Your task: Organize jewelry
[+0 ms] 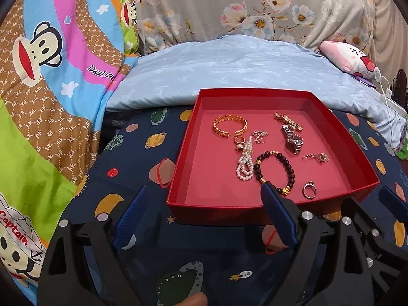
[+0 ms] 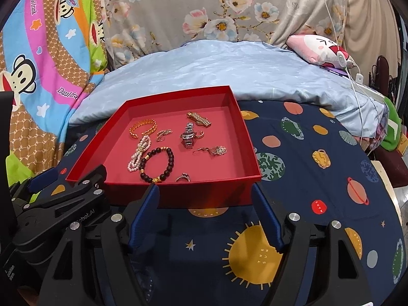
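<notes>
- Jewelry lies scattered on the floor of a shallow red box (image 1: pixel 349 150), which sits on a dark blue planet-print sheet (image 2: pixel 306 168).
- Near the box's far left corner: a gold cuff bracelet (image 1: pixel 229 125). Just nearer than it, a pearl strand (image 1: pixel 245 162) lies doubled over, with a small gold earring (image 1: pixel 239 144) at its far end.
- At the box's centre front: a dark bead bracelet (image 1: pixel 276 170) with gold spacers, touching the pearl strand on its left.
- Toward the box's far right: a gold-link watch (image 1: pixel 289 122), and just nearer, a silver watch (image 1: pixel 293 139).
- Between cuff and silver watch: a small sparkly earring (image 1: pixel 260 135).
- Right of the bead bracelet: a flower-shaped earring (image 1: pixel 317 156); close to the box's near wall, a silver ring (image 1: pixel 309 190).
- Left gripper (image 1: pixel 204 199) hovers at the box's near left corner, jaws spread wide and holding nothing; its right finger (image 1: pixel 278 211) reaches over the near wall, tip beside the bead bracelet.
- Right gripper (image 2: pixel 205 196) sits just outside the box's near wall, jaws also wide apart and empty.
- Beyond the box: a pale blue quilt (image 1: pixel 229 63), a floral cushion (image 1: pixel 229 5) and a pink plush toy (image 2: pixel 318 48); to the box's left, a cartoon monkey blanket (image 1: pixel 51 63).
</notes>
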Demonstrator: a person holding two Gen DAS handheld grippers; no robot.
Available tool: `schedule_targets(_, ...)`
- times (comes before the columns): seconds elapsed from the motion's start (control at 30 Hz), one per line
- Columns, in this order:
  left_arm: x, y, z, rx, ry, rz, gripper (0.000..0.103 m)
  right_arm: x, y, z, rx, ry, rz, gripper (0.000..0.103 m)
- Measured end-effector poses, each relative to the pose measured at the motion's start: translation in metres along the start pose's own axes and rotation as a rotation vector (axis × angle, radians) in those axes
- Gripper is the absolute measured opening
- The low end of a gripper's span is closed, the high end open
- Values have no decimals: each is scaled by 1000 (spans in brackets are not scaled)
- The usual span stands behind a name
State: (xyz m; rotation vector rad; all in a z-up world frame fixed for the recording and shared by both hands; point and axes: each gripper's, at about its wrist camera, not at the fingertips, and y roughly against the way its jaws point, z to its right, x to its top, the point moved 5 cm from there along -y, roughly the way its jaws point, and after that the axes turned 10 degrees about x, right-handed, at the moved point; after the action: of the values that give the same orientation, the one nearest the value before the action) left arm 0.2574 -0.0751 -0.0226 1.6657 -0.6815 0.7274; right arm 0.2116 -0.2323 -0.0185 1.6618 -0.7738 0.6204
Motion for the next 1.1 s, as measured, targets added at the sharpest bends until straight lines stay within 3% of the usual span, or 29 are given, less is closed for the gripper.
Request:
schedule_targets(0.43, -2, -4, 1, 20, 25, 61, 88, -4, -11, 4, -10, 6, 5, 73)
schedule_targets(1.1, -5, -5, -2, 19, 56, 59, 89, -3, -8, 0, -50, 41, 25, 73)
